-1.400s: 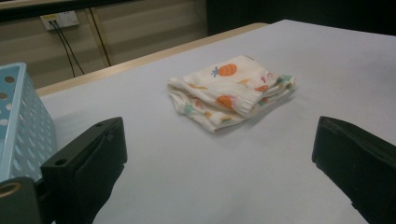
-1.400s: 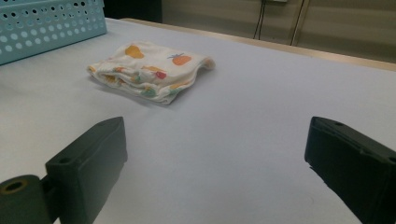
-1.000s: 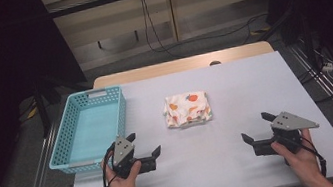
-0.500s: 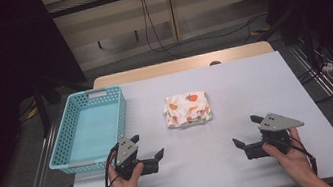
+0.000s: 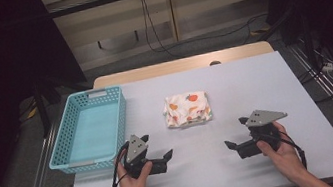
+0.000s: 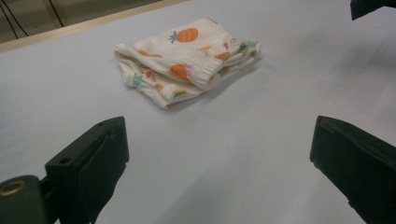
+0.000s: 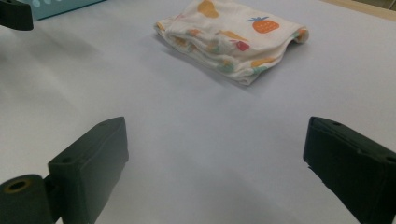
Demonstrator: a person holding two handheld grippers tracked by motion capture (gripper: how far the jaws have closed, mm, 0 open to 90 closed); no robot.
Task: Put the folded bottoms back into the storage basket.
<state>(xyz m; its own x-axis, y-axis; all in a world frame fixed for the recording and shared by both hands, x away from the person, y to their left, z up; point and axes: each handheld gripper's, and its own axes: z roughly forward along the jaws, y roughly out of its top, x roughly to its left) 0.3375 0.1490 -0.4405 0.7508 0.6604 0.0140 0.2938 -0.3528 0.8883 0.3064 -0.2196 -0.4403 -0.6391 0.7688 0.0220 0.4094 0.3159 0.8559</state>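
Closing inward along the near edge of the pale grey surface [image 5: 254,84], the left tool [image 5: 157,147] and right tool [image 5: 236,132], both spread wide and empty, now bracket the folded white fruit-print cloth [image 5: 187,109] lying mid-surface, a two-sided pickup looking imminent.

Bright, even overhead light on the table [image 5: 254,84], dark surroundings, soft shadows, slightly grainy close views.

Beyond the pale desk [image 5: 254,84], cables [image 5: 154,29] trail over grey floor [image 5: 134,63] below beige cabinets [image 5: 191,3]; dark either side.
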